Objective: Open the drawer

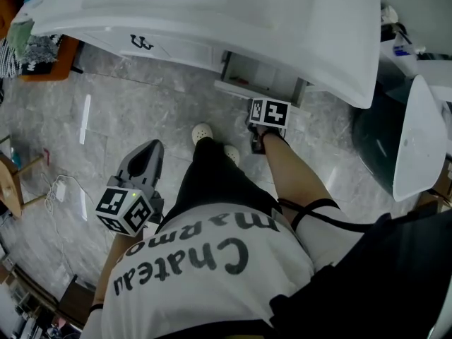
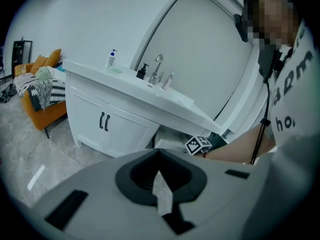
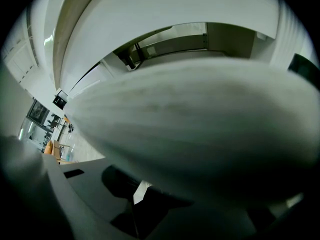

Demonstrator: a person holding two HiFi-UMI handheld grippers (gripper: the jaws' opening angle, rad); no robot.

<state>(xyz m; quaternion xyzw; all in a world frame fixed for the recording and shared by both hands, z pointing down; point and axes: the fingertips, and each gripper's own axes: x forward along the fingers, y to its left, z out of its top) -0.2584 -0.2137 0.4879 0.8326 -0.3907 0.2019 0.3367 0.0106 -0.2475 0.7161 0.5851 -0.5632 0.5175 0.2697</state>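
Observation:
A white vanity stands ahead, and its drawer is pulled partly out below the counter. My right gripper, under its marker cube, reaches down onto the drawer front. In the right gripper view that white drawer front fills the picture right above the lower jaw, so the right gripper is shut on it. The dark cabinet opening shows behind. My left gripper hangs over the floor at the left, shut and holding nothing. The left gripper looks across at the vanity and the drawer.
Two cabinet doors with black handles sit left of the drawer. An orange chair with a striped cloth stands at the far left, a wooden stool and a cable nearer. A dark round tub is at the right.

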